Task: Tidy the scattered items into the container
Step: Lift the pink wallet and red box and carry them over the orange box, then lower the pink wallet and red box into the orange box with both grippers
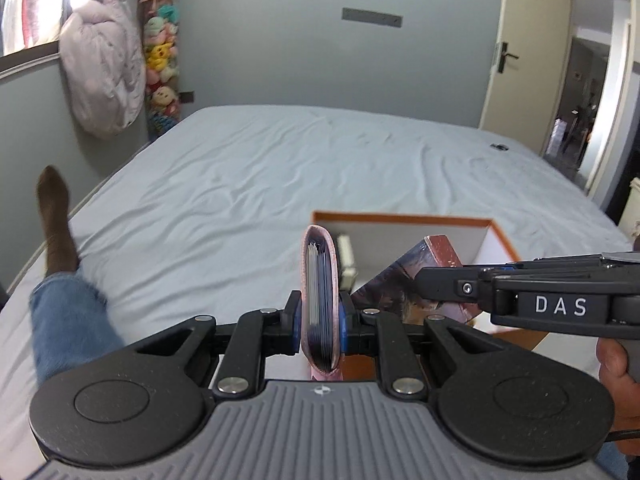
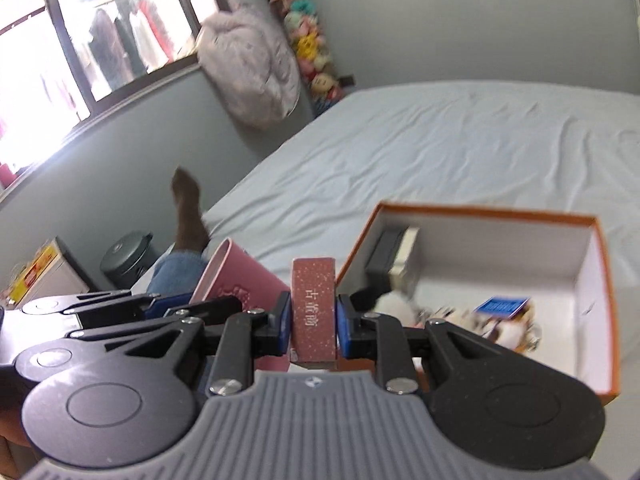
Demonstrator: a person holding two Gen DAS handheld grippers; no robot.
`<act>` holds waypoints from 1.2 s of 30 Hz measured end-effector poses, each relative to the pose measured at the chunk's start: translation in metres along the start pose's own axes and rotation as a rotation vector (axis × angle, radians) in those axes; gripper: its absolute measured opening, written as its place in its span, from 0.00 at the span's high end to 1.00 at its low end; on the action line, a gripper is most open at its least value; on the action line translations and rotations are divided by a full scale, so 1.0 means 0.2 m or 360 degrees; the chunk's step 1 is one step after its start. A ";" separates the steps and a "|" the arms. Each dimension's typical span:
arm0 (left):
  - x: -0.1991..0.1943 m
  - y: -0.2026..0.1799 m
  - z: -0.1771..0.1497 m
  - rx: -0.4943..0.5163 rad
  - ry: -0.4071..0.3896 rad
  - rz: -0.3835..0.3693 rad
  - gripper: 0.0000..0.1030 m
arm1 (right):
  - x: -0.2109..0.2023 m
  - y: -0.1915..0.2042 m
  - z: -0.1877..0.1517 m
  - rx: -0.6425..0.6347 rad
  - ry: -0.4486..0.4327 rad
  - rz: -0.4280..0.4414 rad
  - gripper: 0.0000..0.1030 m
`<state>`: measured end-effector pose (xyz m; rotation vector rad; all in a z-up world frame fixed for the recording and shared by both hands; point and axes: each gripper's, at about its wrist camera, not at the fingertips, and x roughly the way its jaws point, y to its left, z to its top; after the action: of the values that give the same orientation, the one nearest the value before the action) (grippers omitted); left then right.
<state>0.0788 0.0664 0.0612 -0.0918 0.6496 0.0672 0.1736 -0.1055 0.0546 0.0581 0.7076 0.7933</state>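
Note:
My left gripper (image 1: 319, 322) is shut on a pink pouch (image 1: 320, 300) held edge-on, just left of the box; the pouch also shows in the right wrist view (image 2: 236, 280). My right gripper (image 2: 313, 322) is shut on a reddish-brown box-shaped book (image 2: 313, 312), held at the near left corner of the orange-rimmed white box (image 2: 600, 280). In the left wrist view the book (image 1: 404, 280) tilts over the box (image 1: 400, 218), with the right gripper (image 1: 420, 284) on it. Inside the box lie a dark case, a blue card (image 2: 500, 306) and small plush items.
The box sits on a bed with a pale blue sheet (image 1: 280, 168). A person's leg in jeans and a brown sock (image 1: 56, 232) lies at the bed's left edge. A small dark object (image 1: 499, 146) lies far right on the bed. A bin (image 2: 128, 258) stands by the wall.

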 end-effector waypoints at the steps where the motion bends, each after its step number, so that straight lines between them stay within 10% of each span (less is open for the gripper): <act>1: 0.02 -0.02 0.02 0.0008 -0.0013 -0.0016 0.81 | -0.01 -0.02 0.01 0.0001 -0.0015 -0.0020 0.76; 36: 0.77 -0.26 0.22 0.0167 0.0155 -0.0367 0.82 | 0.36 -0.63 0.21 0.0226 0.0064 -0.0319 0.76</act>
<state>0.2330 0.0245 0.0065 -0.0686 0.7347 -0.1944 0.3137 -0.1383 0.0080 0.0979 0.7940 0.5532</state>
